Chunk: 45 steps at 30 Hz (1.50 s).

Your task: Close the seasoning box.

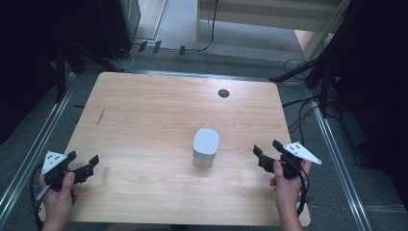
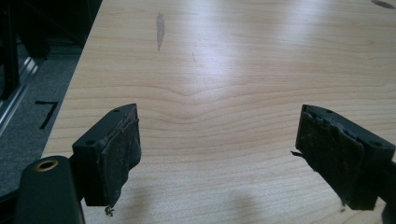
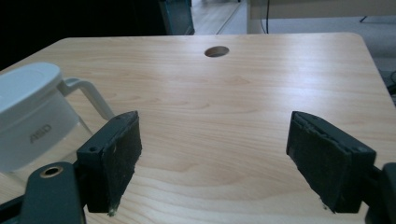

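A white-lidded clear jug (image 1: pixel 206 147) stands upright near the middle of the wooden table (image 1: pixel 144 115). My left gripper (image 1: pixel 82 167) hovers well to the jug's left, jaws spread, holding nothing. My right gripper (image 1: pixel 267 153) sits nearer on the jug's right, jaws also spread and empty, apart from its handle (image 3: pixel 88 95).

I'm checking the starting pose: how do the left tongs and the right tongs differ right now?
The left tongs sit near the table's left edge, far from the white-lidded jug; the right tongs sit nearer it. The left tongs face bare wood; the right tongs have the jug and its handle beside their left pad. Both are open, empty and hand-held.
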### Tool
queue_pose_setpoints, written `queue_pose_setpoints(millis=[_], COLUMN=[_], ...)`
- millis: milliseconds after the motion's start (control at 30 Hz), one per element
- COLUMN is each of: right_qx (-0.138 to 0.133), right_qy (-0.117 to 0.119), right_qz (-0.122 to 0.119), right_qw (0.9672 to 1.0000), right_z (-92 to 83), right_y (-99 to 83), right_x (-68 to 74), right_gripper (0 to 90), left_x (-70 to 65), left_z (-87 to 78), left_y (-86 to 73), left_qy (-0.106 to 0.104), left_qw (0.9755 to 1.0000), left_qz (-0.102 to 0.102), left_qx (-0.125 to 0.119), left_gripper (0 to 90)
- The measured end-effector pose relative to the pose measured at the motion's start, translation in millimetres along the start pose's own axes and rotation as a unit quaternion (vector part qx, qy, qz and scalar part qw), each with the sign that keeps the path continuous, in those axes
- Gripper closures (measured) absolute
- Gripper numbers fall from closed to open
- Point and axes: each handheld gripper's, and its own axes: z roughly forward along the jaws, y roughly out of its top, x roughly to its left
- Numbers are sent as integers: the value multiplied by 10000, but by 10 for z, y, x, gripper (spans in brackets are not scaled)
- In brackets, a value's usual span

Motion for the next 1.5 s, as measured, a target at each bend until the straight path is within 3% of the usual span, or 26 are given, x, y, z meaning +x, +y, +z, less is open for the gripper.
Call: queue_pose_setpoints(millis=[33,500,900,1333,1433,1500], right_qx=[-2,81,264,229,233,295], right_qy=[-80,-471,-687,-737,-730,-760], right_qz=[27,309,466,721,704,518], right_qw=[10000,9984,9962,9944,9946,9953], right_z=[-46,-311,-539,-760,-762,-743], right_y=[-45,-375,-638,-811,-815,-813], right_x=[-71,-403,-603,-760,-749,-708], right_gripper=[183,205,213,232,233,234], left_x=[0,1,2,-2,0,0], left_z=[0,0,0,2,2,2], left_y=[0,0,0,-1,0,0], left_qy=[-5,1,-14,-15,-19,-25], left_qw=[10000,10000,10000,10000,10000,10000], left_qz=[-3,0,-23,15,14,14], left_qx=[2,10,2,9,16,19], left_gripper=[141,142,142,142,142,142])
